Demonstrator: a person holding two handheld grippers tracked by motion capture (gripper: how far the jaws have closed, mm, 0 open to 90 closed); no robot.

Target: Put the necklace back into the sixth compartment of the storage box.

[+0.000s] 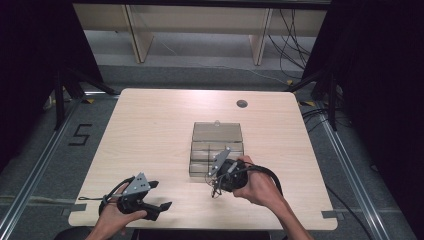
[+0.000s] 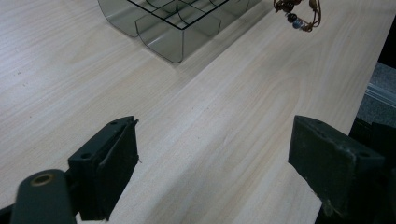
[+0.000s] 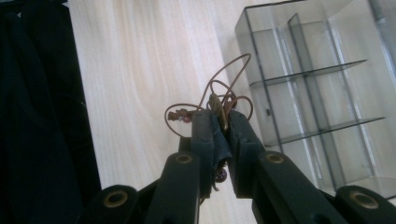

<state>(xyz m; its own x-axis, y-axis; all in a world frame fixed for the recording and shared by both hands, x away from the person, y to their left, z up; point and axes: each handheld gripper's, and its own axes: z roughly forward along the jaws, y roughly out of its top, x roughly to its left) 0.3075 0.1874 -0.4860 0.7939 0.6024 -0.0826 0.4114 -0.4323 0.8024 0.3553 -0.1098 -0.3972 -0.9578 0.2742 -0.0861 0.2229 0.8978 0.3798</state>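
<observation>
Two grippers here: left gripper [image 1: 159,195] sits near the table's [image 1: 150,130] front edge, jaws spread wide with nothing between them. Well off to its right, the right gripper [image 3: 220,122] is clamped tight on a tangled brown cord bracelet [image 3: 219,100], with the clear divided box [image 3: 322,84] just beyond its tips.

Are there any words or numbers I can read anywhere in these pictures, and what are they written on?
"5": a big black number marked on the grey floor, left of the wooden table.
No other text is readable: the clear divided box, the beaded cord clamped in the right gripper and the left gripper carry no lettering I can make out.
</observation>
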